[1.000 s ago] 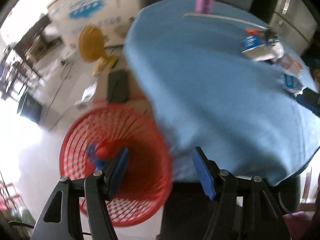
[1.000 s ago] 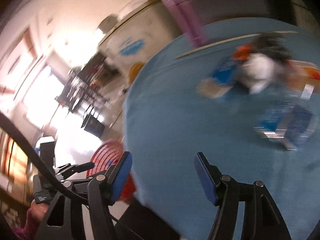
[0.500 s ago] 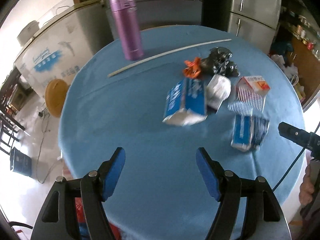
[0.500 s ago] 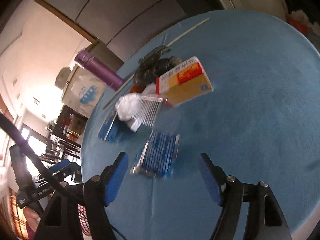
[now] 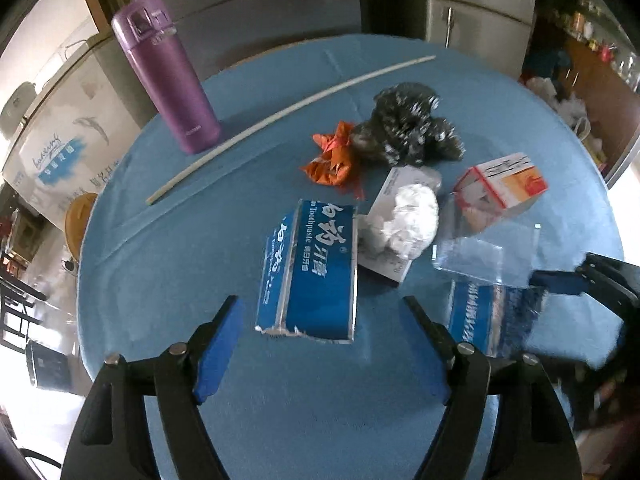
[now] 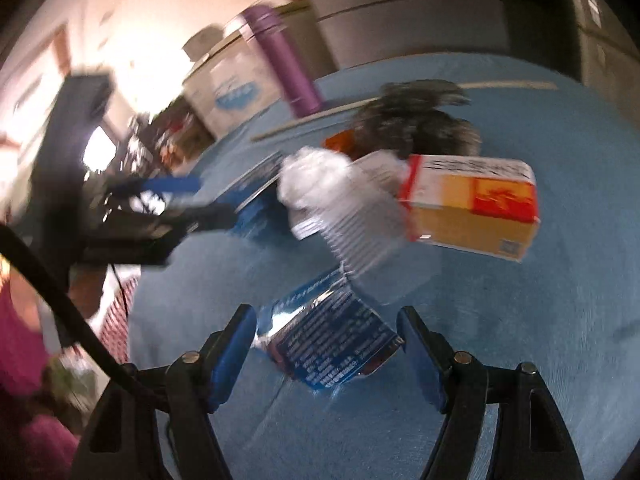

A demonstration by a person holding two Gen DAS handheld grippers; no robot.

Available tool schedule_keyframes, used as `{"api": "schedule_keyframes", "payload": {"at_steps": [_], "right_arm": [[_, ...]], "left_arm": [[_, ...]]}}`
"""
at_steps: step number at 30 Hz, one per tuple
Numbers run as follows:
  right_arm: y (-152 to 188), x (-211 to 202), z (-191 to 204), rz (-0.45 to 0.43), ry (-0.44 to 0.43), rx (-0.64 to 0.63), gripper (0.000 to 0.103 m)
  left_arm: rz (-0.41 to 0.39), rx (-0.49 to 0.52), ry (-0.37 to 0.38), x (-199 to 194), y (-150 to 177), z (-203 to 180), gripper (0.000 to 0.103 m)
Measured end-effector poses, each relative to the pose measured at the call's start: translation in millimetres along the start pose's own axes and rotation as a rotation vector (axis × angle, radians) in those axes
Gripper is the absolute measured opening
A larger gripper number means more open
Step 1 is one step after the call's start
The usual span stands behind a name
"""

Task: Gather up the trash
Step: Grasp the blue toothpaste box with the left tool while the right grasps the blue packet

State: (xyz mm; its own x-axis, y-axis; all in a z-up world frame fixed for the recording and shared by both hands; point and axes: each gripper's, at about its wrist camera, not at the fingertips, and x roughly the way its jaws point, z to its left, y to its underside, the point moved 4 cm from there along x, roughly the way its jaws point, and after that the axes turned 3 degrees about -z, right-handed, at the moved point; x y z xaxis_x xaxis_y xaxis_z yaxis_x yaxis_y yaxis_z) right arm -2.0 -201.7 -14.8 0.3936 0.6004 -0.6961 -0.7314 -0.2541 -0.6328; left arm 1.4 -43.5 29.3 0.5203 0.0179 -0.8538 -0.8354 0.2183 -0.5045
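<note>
Blue cloth covers the round table [image 5: 168, 280], trash clustered toward its right half. Left gripper [image 5: 320, 344] hangs over the near side, jaws wide and opening, nothing pinched; the blue toothpaste box [image 5: 310, 276] lies just ahead of the gap, torn end toward the near edge. Right gripper [image 6: 326, 356] also wide and opening, a flattened blue box [image 6: 332, 344] sitting between the pads, not pressed as far as the blurry frame shows. Clear plastic bag [image 5: 484, 252] overlaps that flat box's far end. White paper wad [image 5: 412, 216] rests on a small white carton [image 5: 390, 224], beside the toothpaste box. Orange-and-white box [image 5: 504, 188] near the right edge, orange wrapper [image 5: 336, 156] and a dark steel scrubber [image 5: 412, 128] toward the far side. Purple bottle [image 5: 168, 80] and a long white stick [image 5: 280, 116] at the far left, likely not trash.

Step in hand, by my read: each gripper lining up on its own blue box. To do it well: drop left straight down so pads straddle the box's long sides, not the torn end. Right should close low on the flat box and avoid catching the plastic bag. Keep the two grippers apart; they are near each other at the near right.
</note>
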Motion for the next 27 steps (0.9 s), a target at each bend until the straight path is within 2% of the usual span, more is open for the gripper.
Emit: {"api": "schedule_keyframes", "payload": {"at_steps": [4, 8, 12, 17, 19, 20, 21, 24, 27], "right_arm": [[6.2, 11.3, 17.3, 0.055, 0.014, -0.101, 0.078], [14.4, 21.3, 32.5, 0.099, 0.051, -0.201, 0.078], [13.5, 24.8, 37.5, 0.089, 0.066, -0.200, 0.079], [12.5, 33.9, 43.4, 0.076, 0.091, -0.211, 0.082], [11.7, 35.6, 45.0, 0.061, 0.102, -0.212, 0.081], [11.8, 36.7, 44.9, 0.057, 0.104, -0.207, 0.080], [12.4, 35.3, 45.1, 0.052, 0.102, -0.203, 0.071], [13.8, 32.7, 47.5, 0.049, 0.099, -0.194, 0.066], [12.9, 30.2, 47.3, 0.032, 0.078, -0.160, 0.052]], "left_arm": [[0.030, 0.004, -0.013, 14.2, 0.4, 2.1, 0.079], [0.041, -0.025, 0.004, 23.1, 3.4, 10.1, 0.079], [0.044, -0.073, 0.031, 28.5, 4.8, 25.4, 0.077], [0.047, -0.092, 0.088, 33.1, -0.2, 30.9, 0.055], [0.046, -0.096, 0.091, 34.8, -1.1, 31.9, 0.053], [0.039, -0.097, 0.093, 34.8, -1.7, 33.1, 0.051], [0.034, -0.098, 0.096, 34.1, -2.7, 33.3, 0.050], [0.024, -0.120, 0.103, 32.2, -1.2, 39.5, 0.046], [0.014, -0.150, 0.106, 31.5, 1.8, 48.7, 0.045]]}}
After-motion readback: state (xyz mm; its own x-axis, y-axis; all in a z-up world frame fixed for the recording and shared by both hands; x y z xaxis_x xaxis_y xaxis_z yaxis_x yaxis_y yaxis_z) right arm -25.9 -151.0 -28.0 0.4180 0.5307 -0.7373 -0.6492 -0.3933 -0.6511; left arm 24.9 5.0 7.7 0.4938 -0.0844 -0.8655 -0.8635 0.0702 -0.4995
